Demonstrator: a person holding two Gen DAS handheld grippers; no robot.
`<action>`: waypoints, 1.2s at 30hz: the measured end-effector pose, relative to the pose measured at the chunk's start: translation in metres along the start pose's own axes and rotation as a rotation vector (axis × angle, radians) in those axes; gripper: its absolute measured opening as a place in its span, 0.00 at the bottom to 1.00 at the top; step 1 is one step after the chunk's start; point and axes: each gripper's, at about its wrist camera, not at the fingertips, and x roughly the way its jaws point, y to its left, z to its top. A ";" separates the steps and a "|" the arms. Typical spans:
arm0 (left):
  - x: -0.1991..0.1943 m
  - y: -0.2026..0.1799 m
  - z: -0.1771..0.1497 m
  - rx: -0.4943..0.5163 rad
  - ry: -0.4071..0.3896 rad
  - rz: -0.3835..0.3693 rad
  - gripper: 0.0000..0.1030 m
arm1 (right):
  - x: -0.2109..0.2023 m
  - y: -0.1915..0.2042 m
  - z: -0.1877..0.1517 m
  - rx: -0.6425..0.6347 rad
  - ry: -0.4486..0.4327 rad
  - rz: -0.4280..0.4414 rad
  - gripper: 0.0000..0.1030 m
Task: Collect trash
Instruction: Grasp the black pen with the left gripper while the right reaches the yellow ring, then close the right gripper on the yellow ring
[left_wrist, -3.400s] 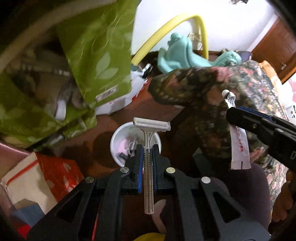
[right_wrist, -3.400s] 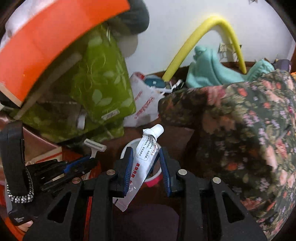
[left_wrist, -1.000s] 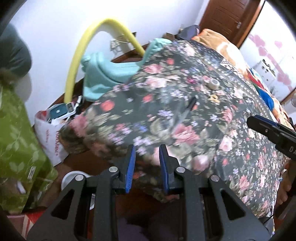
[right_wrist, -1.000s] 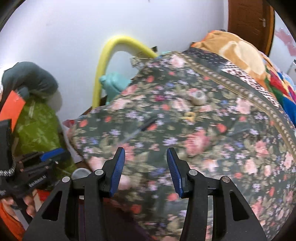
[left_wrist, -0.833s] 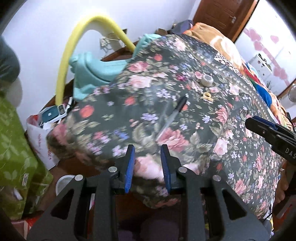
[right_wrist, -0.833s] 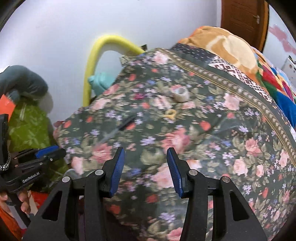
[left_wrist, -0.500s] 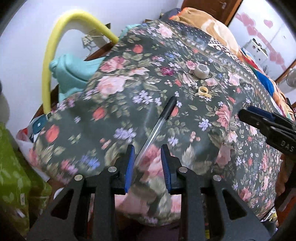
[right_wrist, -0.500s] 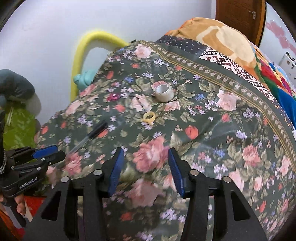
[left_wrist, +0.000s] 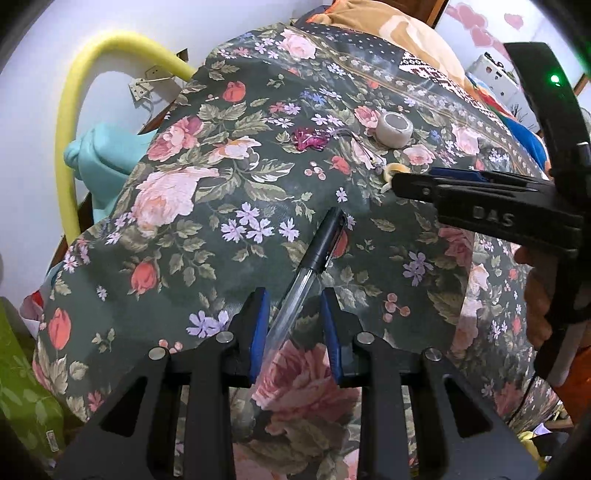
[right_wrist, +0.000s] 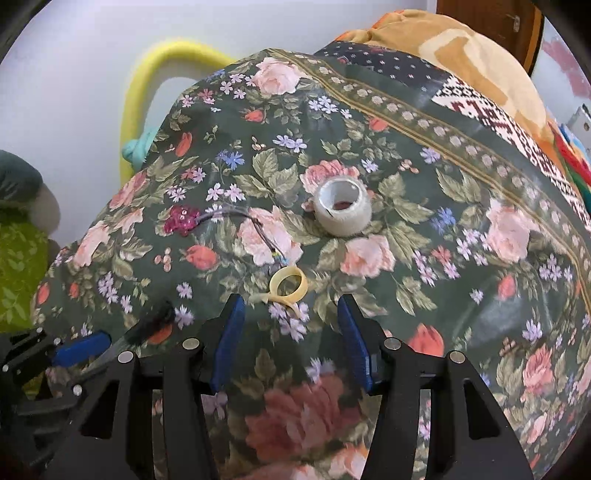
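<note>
A clear pen with a black cap (left_wrist: 312, 262) lies on the floral bedspread (left_wrist: 221, 206). My left gripper (left_wrist: 293, 310) is open, its jaws on either side of the pen's clear barrel. A pale yellow ring (right_wrist: 288, 285) lies on the spread just ahead of my right gripper (right_wrist: 291, 325), which is open and empty. The right gripper also shows in the left wrist view (left_wrist: 480, 192), beside the ring (left_wrist: 393, 171). A roll of clear tape (right_wrist: 342, 212) and a magenta trinket on a thin cord (right_wrist: 183, 219) lie farther on.
A yellow foam tube (left_wrist: 74, 122) arches against the white wall with a teal cloth (left_wrist: 98, 162) below it. A green patterned bag (left_wrist: 22, 398) stands at the lower left. An orange blanket (right_wrist: 461, 55) lies at the far end of the bed.
Both grippers let go of the razor and the tube and swung from the floor up over the bed. They moved closer, the left around the pen, the right up to the yellow ring.
</note>
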 end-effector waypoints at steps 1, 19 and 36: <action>0.001 0.001 0.000 -0.007 -0.003 -0.005 0.27 | 0.003 0.003 0.001 -0.005 -0.003 -0.006 0.48; 0.000 -0.018 0.001 -0.006 0.000 0.036 0.10 | -0.015 -0.014 -0.025 0.010 -0.004 0.052 0.03; -0.013 0.013 -0.007 -0.116 -0.061 0.063 0.07 | 0.018 0.009 0.009 0.054 -0.025 0.020 0.33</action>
